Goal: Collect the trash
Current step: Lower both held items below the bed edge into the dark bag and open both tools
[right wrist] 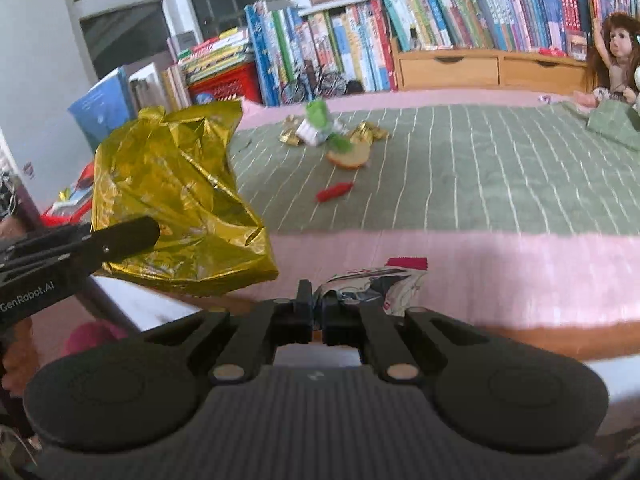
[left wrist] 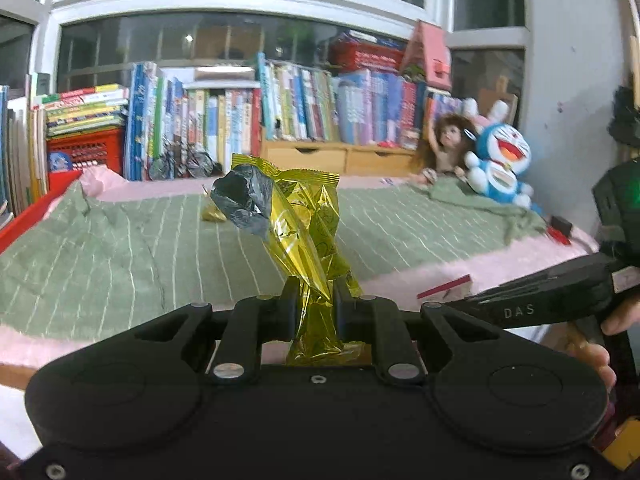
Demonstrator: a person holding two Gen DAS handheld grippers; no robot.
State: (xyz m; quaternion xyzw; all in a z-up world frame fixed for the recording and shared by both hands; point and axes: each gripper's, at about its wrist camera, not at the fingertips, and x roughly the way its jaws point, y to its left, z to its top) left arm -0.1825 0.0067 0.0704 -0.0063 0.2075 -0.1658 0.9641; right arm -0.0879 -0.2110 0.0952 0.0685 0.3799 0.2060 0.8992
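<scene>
My left gripper (left wrist: 314,292) is shut on a crumpled gold foil wrapper (left wrist: 304,232) that stands upright above the bed edge, its silver inside showing at the top. The right wrist view has that gold wrapper (right wrist: 172,184) at the left, pinched by the left gripper (right wrist: 150,232). My right gripper (right wrist: 317,300) is shut on a white and silver wrapper with a red edge (right wrist: 380,284) at the pink bed edge. The left wrist view shows this wrapper (left wrist: 444,290) beside the right gripper (left wrist: 454,302). More trash lies farther back on the green blanket (right wrist: 500,168): gold wrappers (right wrist: 290,136), a white-green packet (right wrist: 316,128), a bread slice (right wrist: 348,156) and a red scrap (right wrist: 334,191).
Rows of books (left wrist: 304,100) on wooden drawers (left wrist: 340,158) line the back of the bed. A doll (left wrist: 444,140) and a blue plush toy (left wrist: 500,164) sit at the back right. A red crate (left wrist: 86,150) stands at the back left. A hand (left wrist: 600,356) holds the right gripper.
</scene>
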